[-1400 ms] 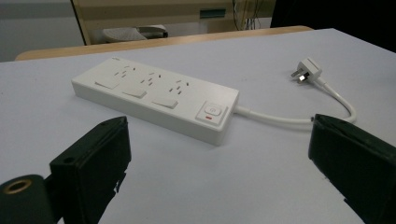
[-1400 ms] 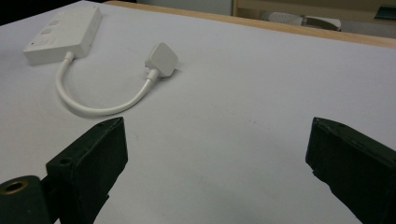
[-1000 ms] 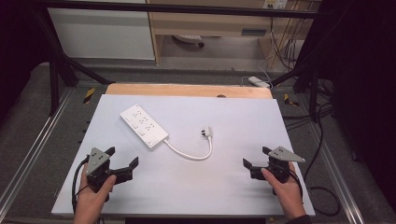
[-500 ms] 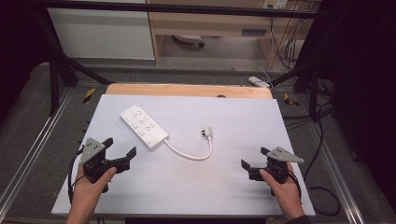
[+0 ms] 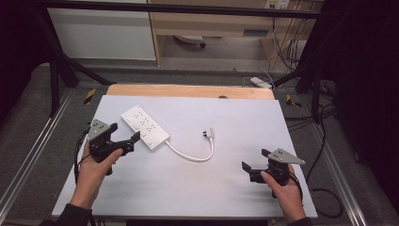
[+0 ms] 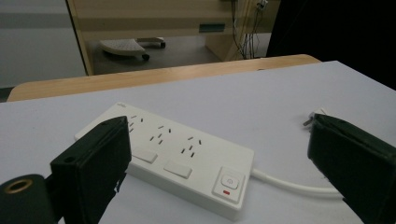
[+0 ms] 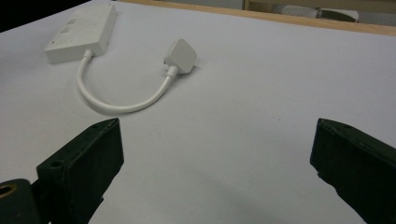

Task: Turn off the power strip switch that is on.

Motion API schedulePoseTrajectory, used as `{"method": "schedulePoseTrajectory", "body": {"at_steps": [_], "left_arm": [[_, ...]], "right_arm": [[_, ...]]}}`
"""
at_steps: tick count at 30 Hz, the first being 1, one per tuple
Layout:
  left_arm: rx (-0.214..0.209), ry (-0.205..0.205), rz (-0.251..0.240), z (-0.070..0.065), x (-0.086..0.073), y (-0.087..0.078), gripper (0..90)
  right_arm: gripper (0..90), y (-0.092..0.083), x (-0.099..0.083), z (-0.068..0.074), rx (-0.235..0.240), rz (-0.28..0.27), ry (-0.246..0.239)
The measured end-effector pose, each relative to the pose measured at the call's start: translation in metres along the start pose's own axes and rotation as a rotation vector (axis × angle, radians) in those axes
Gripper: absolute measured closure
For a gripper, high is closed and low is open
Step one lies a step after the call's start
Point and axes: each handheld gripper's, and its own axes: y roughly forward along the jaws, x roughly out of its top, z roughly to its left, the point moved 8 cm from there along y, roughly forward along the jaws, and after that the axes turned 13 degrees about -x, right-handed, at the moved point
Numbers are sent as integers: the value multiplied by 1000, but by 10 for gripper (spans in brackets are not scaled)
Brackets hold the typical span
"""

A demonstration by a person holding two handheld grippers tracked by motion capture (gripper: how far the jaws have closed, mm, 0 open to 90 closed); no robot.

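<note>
Matte white table [image 5: 188,183], glossy rectangular power strip [image 5: 144,126], curved cable [image 5: 190,156]

The power strip [image 6: 177,161] is smooth white plastic with a faint sheen, and its cable [image 7: 116,105] and plug [image 7: 182,55] look like the same glossy white plastic. The bench [image 5: 226,179] has a matt pale grey top and a bare wood far edge. The left gripper [image 6: 219,172] has matt black jaws.
</note>
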Motion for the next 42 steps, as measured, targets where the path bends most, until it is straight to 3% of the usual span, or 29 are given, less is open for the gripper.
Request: {"method": "schedulePoseTrajectory", "body": {"at_steps": [5,20,34,42], "left_arm": [[13,0,13,9,6,10,94],[32,-18,11,29,22,27,66],[60,-43,33,51,20,38,73],[89,-46,47,65,15,45,94]], "right_arm": [[34,1,-1,2,-19,6,-46],[33,0,0,5,3,4,-40],[37,6,2,0,-28,-4,-92],[35,4,2,2,-26,-2,-93]]}}
